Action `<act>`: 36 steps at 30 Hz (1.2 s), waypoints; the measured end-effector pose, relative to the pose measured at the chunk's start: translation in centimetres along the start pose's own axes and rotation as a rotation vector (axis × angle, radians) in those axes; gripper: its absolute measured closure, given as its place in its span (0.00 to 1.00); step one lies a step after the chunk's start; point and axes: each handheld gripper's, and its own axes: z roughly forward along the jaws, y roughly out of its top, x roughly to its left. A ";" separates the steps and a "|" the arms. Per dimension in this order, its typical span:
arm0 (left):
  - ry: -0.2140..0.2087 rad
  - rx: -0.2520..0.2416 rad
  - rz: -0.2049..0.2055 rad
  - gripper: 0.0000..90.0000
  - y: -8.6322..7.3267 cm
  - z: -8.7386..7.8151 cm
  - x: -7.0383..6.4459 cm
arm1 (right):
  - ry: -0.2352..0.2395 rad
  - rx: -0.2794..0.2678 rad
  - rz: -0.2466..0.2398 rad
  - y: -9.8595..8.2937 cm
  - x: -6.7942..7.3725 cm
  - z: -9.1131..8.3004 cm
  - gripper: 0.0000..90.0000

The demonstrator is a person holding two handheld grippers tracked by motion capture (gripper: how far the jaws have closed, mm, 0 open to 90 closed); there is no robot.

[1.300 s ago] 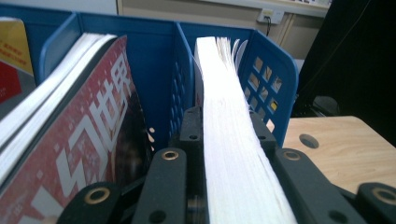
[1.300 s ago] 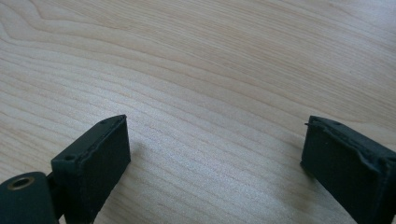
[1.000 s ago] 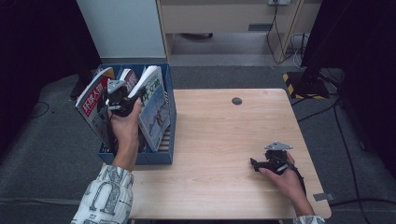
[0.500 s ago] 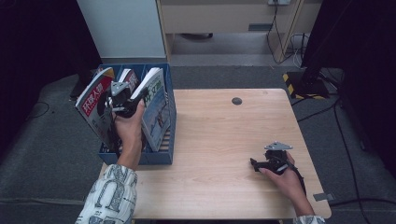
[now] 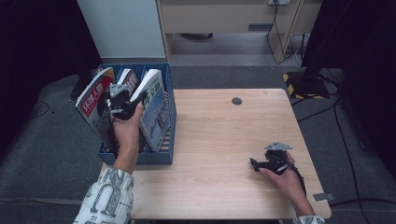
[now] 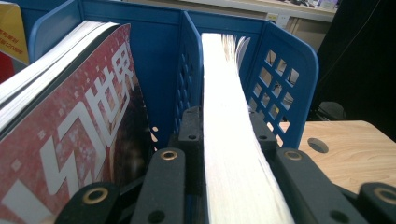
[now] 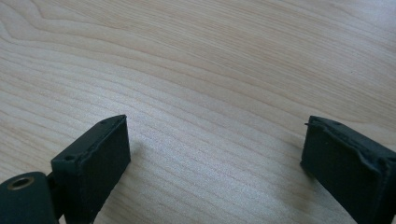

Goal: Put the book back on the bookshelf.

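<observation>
Now: magazine (image 6: pixel 233 140) clamped edge-on in left tool (image 5: pixel 122 100), over the blue rack's (image 5: pixel 166 154) right slot.
Keep it upright, clear of the divider and red magazine (image 6: pixel 79 140). Right tool (image 5: pixel 271 161) gapes empty on bench (image 5: pixel 219 140).

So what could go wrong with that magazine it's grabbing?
1. The left hand-held gripper clamps the magazine only at its page edge, so it might slip or the pages might crumple.
2. The red magazine leans close beside it in the blue file box, so it could get bumped or dragged along.
3. The box stands right at the table edge, so a hard tug might tip or shift it. The right hand-held gripper rests open, far away, and isn't steadying it.
</observation>
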 end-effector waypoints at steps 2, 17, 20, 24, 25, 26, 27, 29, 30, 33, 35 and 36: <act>0.004 0.004 0.002 0.81 -0.1 -0.1 -0.1 | 0.000 0.000 0.000 0.0 0.0 0.0 0.09; 0.000 0.013 0.018 0.77 -0.6 -0.5 0.0 | 0.000 0.000 0.000 0.0 0.0 0.0 0.09; 0.000 0.010 0.020 0.72 -0.6 -0.5 -0.1 | 0.000 0.000 0.000 0.0 0.0 0.0 0.09; 0.014 0.009 0.038 0.63 -0.7 -0.5 -0.1 | 0.000 0.000 0.000 0.0 0.0 0.0 0.09; 0.008 0.009 0.038 0.61 -0.7 -0.5 -0.1 | 0.000 0.000 0.000 0.0 0.0 0.0 0.09; 0.004 0.010 0.041 0.59 -0.7 -0.5 -0.1 | 0.000 0.000 0.000 0.0 0.0 0.0 0.09; 0.004 0.010 0.041 0.58 -0.7 -0.5 -0.1 | 0.000 0.000 0.000 0.0 0.0 0.0 0.09; -0.006 0.017 0.043 0.54 -0.8 -0.5 0.0 | 0.000 0.000 0.000 0.0 0.0 0.0 0.09; -0.012 0.015 0.040 0.53 -0.8 -0.5 0.0 | 0.000 0.000 0.000 0.0 0.0 0.0 0.09; -0.016 0.019 0.043 0.49 -0.9 -0.5 0.1 | 0.000 0.000 0.000 0.0 0.0 0.0 0.09; -0.027 0.026 0.051 0.46 -1.0 -0.5 0.2 | 0.000 0.000 0.000 0.0 0.0 0.0 0.09; -0.030 0.027 0.053 0.45 -1.0 -0.5 0.3 | 0.000 0.000 0.000 0.0 0.0 0.0 0.09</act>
